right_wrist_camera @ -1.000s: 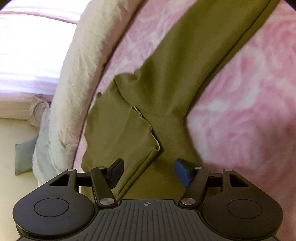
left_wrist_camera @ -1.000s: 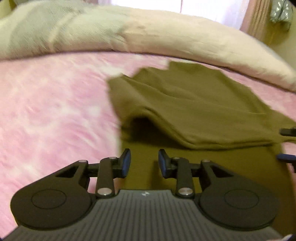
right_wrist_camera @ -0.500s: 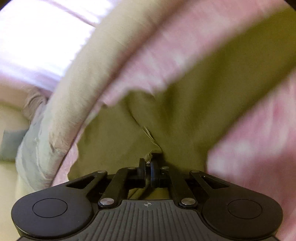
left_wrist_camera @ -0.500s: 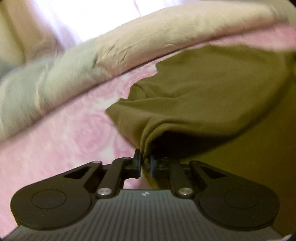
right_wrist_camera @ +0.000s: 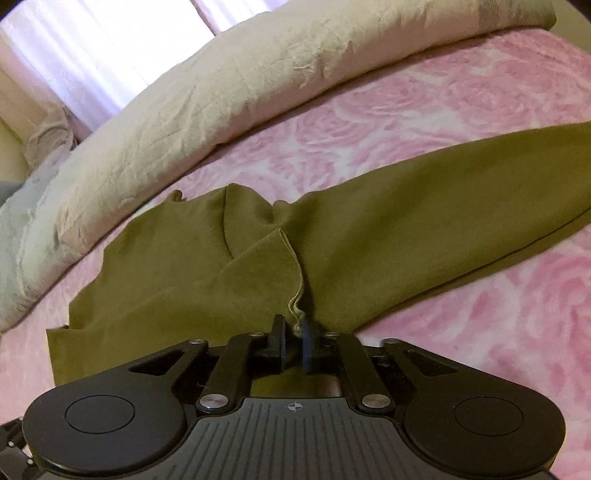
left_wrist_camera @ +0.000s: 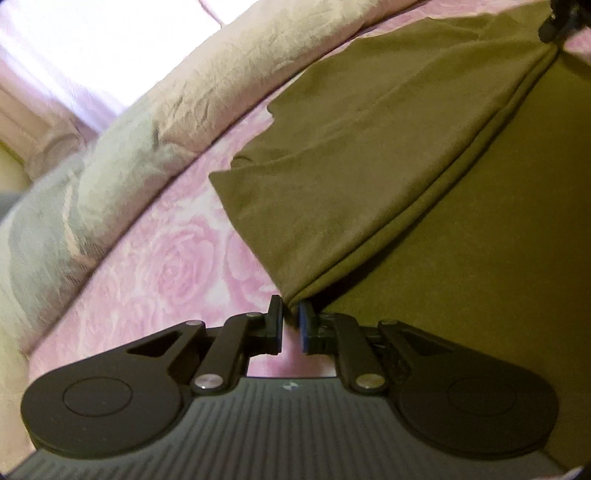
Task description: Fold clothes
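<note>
An olive-green garment [left_wrist_camera: 388, 155] lies on a pink rose-patterned bedspread [left_wrist_camera: 166, 273]. My left gripper [left_wrist_camera: 290, 314] is shut on a corner of its folded edge, lifted off the lower layer. My right gripper [right_wrist_camera: 293, 332] is shut on a hemmed corner of the same garment [right_wrist_camera: 369, 240], whose sleeve runs out to the right. The other gripper shows at the top right of the left wrist view [left_wrist_camera: 565, 18], holding the far end of the fold.
A rolled cream and grey duvet [right_wrist_camera: 207, 96] lies along the far side of the bed, also in the left wrist view [left_wrist_camera: 155, 122]. Bright curtains [right_wrist_camera: 92, 55] hang behind it. Pink bedspread [right_wrist_camera: 498, 350] surrounds the garment.
Both grippers were open a second ago, then closed on the garment's edge. Since then both have lifted and pulled the fold taut between them, and the views have swung round.
</note>
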Motion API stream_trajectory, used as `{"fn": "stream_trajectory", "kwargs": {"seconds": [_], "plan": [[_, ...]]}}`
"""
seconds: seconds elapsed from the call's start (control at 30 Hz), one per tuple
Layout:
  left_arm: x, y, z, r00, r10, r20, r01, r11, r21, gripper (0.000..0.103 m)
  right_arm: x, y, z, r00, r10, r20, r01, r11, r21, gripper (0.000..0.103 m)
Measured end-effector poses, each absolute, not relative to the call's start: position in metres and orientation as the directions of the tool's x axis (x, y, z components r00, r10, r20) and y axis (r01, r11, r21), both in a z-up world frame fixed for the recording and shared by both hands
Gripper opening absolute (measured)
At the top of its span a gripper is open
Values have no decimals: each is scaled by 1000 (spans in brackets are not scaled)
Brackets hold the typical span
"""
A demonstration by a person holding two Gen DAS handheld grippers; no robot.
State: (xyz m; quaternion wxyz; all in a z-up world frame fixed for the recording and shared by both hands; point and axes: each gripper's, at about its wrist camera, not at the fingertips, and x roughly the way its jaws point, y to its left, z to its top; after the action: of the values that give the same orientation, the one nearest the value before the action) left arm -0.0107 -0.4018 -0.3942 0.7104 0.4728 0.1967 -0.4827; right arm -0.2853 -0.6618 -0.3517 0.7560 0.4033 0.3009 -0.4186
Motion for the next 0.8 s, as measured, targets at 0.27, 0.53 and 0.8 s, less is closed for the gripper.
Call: {"fn": "stream_trajectory", "kwargs": {"seconds": [0.27, 0.53, 0.8], "plan": [[17, -399, -340, 269, -618, -738, 922, 387, 11, 10, -291, -666, -339, 551, -419, -722, 829, 376, 414, 56], [39, -431, -383, 213, -545, -811, 793, 581, -182, 10, -341, -690, -361, 559, -392, -730, 826, 193, 529, 51], [35, -422, -362, 194, -576, -794, 746, 613, -262, 11, -500, -726, -376, 414, -590, -693, 720, -253, 646, 51]]}}
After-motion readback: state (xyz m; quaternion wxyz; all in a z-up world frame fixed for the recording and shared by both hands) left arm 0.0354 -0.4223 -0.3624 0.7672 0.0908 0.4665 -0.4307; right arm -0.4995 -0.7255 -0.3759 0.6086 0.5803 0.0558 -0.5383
